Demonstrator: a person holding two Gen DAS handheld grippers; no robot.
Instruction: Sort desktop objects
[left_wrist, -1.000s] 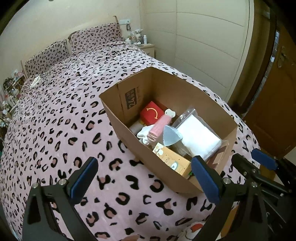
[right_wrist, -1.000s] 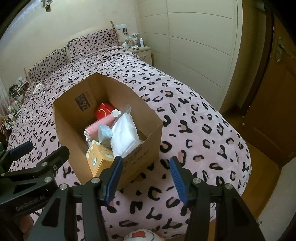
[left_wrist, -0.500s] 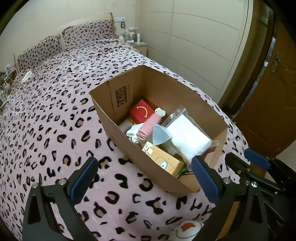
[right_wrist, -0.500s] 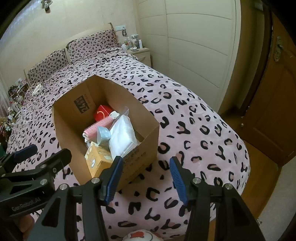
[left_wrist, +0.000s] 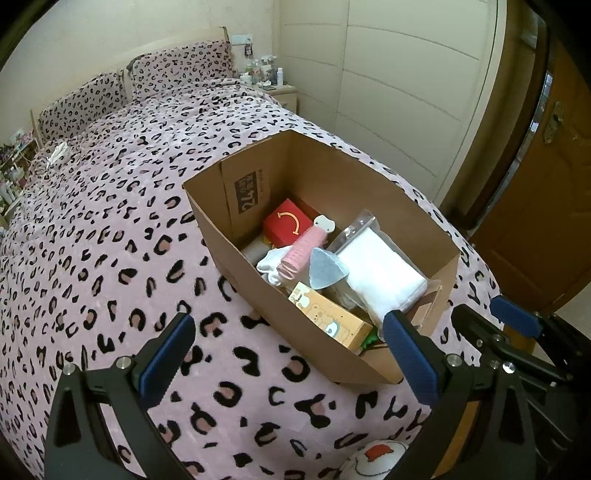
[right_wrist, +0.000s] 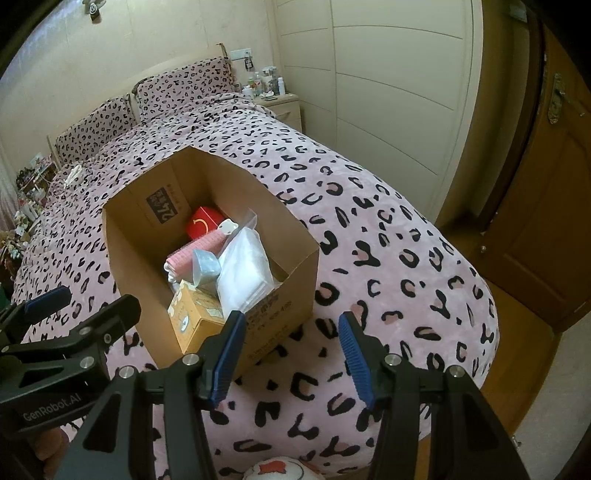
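The cardboard box (left_wrist: 258, 280) sits on the leopard-print bed (left_wrist: 92, 258), ahead of both of your grippers, with its top open and its contents showing. Your left gripper (left_wrist: 284, 354) hangs above the bedspread with its blue-padded fingers (left_wrist: 166, 354) spread wide and nothing between them; the box's near corner falls between the two fingers in that view, and the right finger overlaps the box's near end. Your right gripper (right_wrist: 291, 354) is also spread apart and empty, hovering just short of the box's near wall (right_wrist: 273, 317), with your left gripper visible at its left side.

Inside the box, a tan printed carton (left_wrist: 328, 317) lies nearest you, against the near end. Beside it rests a clear bag of white material (left_wrist: 380, 273). A grey triangular piece (left_wrist: 325, 269) leans on a pink ribbed roller (left_wrist: 303, 251), with a white cloth (left_wrist: 271, 267) tucked next to it. A red box (left_wrist: 286, 223) sits toward the far end.

A white round toy with a red bow (right_wrist: 277, 470) peeks in at the bottom edge. Beyond the bed stand a nightstand (right_wrist: 284, 105) and a wooden door (right_wrist: 546, 206).
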